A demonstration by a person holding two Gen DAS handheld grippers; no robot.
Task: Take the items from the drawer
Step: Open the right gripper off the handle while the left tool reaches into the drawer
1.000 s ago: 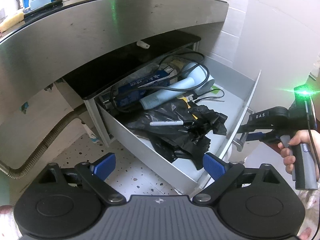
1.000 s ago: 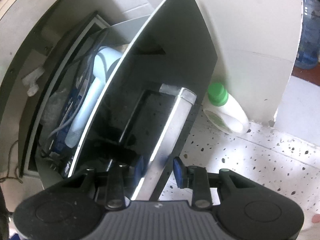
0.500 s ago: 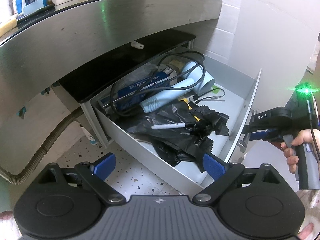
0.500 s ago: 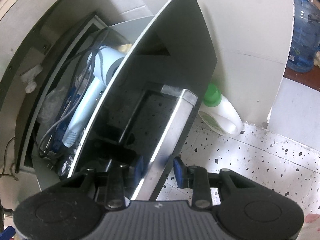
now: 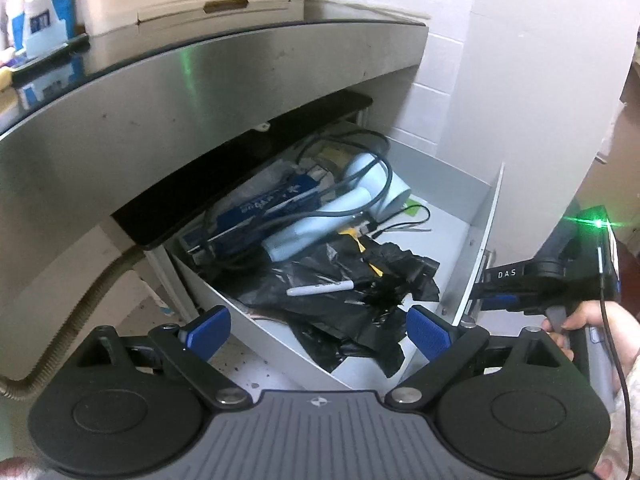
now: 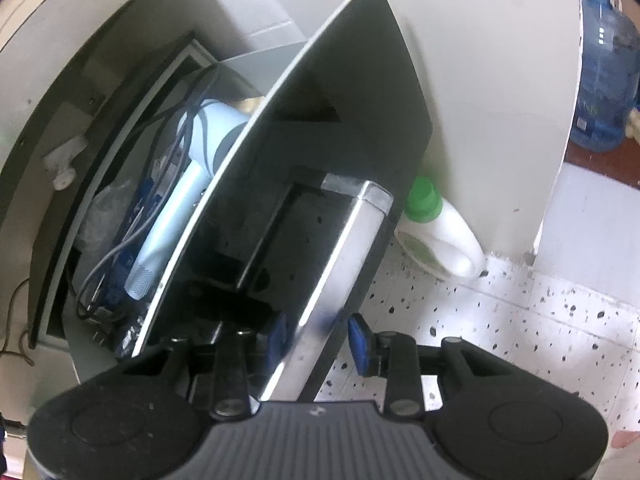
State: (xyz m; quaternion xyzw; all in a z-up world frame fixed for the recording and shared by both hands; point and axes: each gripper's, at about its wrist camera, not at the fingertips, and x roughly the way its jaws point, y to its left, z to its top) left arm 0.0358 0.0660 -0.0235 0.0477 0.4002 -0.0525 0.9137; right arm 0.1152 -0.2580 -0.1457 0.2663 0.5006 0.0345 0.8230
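The grey drawer (image 5: 482,236) stands pulled out under the steel counter. Inside lie a pale blue hair dryer (image 5: 340,208) with its dark cord, a blue box (image 5: 260,210), crumpled black plastic bags (image 5: 352,308) and a white marker pen (image 5: 320,289) on top of them. My left gripper (image 5: 318,330) is open and empty, hovering above the drawer's near side. My right gripper (image 6: 320,338) sits around the drawer's metal handle (image 6: 344,248), its blue pads a little apart from the bar on each side; it also shows in the left wrist view (image 5: 520,288) at the drawer front.
A steel counter edge (image 5: 200,92) overhangs the drawer. A corrugated hose (image 5: 80,320) runs down the left. A white detergent bottle with green cap (image 6: 440,232) stands on the speckled floor by the wall. A blue water jug (image 6: 604,80) stands far right.
The drawer has slid further out, uncovering more of the hair dryer. My right gripper moved with the handle and its pads now stand wider. My left gripper stayed open above the drawer.
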